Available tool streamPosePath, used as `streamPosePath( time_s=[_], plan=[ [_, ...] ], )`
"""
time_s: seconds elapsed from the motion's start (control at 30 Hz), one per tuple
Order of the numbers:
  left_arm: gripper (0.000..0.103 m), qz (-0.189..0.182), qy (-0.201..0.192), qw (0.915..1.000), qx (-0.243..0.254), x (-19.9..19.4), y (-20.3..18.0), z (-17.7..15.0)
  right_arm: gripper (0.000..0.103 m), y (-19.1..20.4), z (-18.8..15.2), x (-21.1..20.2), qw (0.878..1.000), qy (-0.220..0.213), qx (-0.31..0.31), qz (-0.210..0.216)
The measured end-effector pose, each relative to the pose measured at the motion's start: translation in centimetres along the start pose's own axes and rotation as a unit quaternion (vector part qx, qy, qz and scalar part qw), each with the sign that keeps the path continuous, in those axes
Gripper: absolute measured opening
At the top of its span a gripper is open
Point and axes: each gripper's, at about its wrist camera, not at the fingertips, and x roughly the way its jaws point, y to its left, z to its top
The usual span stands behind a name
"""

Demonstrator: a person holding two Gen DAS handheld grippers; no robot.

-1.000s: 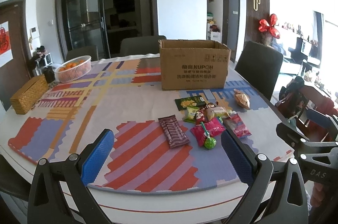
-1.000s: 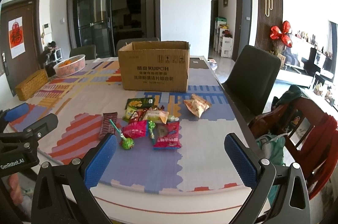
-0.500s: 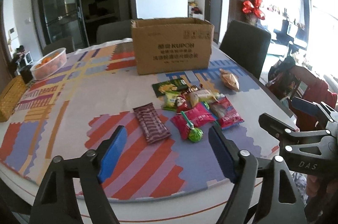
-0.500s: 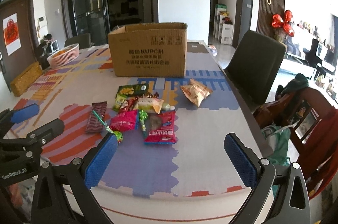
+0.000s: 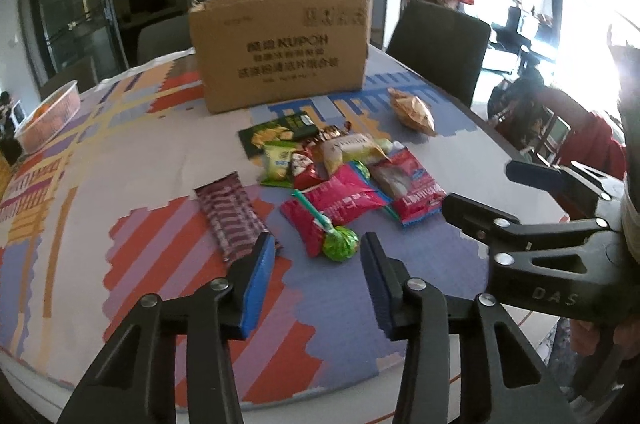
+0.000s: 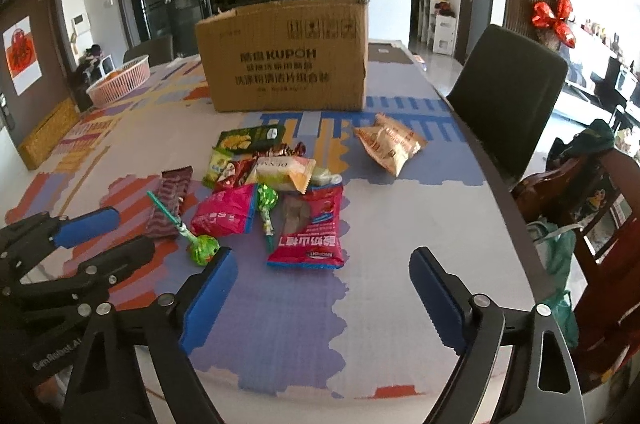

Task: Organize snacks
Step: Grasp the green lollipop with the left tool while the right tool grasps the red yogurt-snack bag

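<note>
Basket (image 6: 120, 79) with oranges at far left of bench (image 6: 400, 224), not part of the job by the look of it. Left gripper (image 5: 318, 256) spread, holding nothing, low over the near edge; wafer bar (image 5: 230, 216) touches or sits just behind its left pad, green lollipop (image 5: 340, 243) lies just ahead of the gap. Judgement: lollipop is the next pick. Box (image 5: 280, 51) stands open at the back, contents not visible. Snack pile (image 6: 272, 183) loose in front of it: pink pack (image 6: 224, 212), second lollipop (image 6: 266, 203), red pack (image 6: 310, 228), several more overlapping. Orange bag (image 6: 390, 143) lies apart to the right. Right gripper (image 6: 320, 290) spread wide, empty, near the red pack. Progress: nothing visibly sorted, all snacks seen are on the bench; whole task looks left.
</note>
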Motion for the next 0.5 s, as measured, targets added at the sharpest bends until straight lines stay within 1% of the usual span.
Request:
streamPosePath(
  time_s=[0.13, 0.2, 0.27, 0.5],
  plan=[
    [0.039, -0.014, 0.012, 0.9998, 0.006, 1.3, 0.0, -0.1, 0.083, 0.2, 0.2, 1.3, 1.0, 0.016, -0.004, 0.008],
    [0.034, -0.019, 0.02, 0.9996, 0.007, 1.9, 0.1, 0.0, 0.08, 0.3, 0.4, 2.0, 1.0, 0.024, -0.005, 0.014],
    [0.031, -0.023, 0.024, 0.9994, 0.007, 2.4, 0.1, 0.1, 0.078, 0.5, 0.5, 2.6, 0.999, 0.029, -0.008, 0.016],
    [0.026, -0.041, 0.039, 0.9983, 0.01, 4.2, 0.0, 0.4, 0.072, 0.5, 1.2, 4.4, 0.999, 0.045, -0.008, 0.024]
  ],
)
